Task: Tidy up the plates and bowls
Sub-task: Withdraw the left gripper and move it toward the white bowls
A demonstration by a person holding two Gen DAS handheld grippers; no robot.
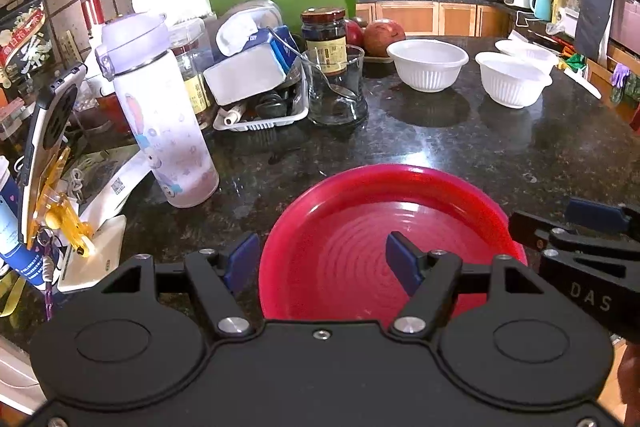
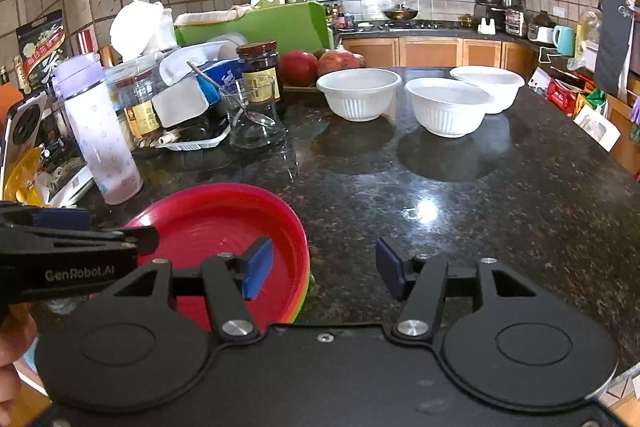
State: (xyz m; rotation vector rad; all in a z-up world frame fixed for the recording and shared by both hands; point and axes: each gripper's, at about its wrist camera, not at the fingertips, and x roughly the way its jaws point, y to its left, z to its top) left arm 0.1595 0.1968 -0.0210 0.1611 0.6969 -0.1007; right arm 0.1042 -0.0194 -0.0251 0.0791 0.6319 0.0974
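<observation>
Both my grippers open at the red plate stack

My left gripper straddles the red plate's left rim, untouched; my right gripper straddles its right rim, tilted down.

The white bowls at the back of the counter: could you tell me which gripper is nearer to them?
Right. The right gripper sits beside the red plate stack, facing the white bowls across bare counter; the left gripper straddles the plates' left rim.

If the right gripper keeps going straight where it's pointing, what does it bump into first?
Probably just the bare black countertop. The right gripper is open and aims down at it, right of the red plate stack; the white bowls sit farther back.
</observation>
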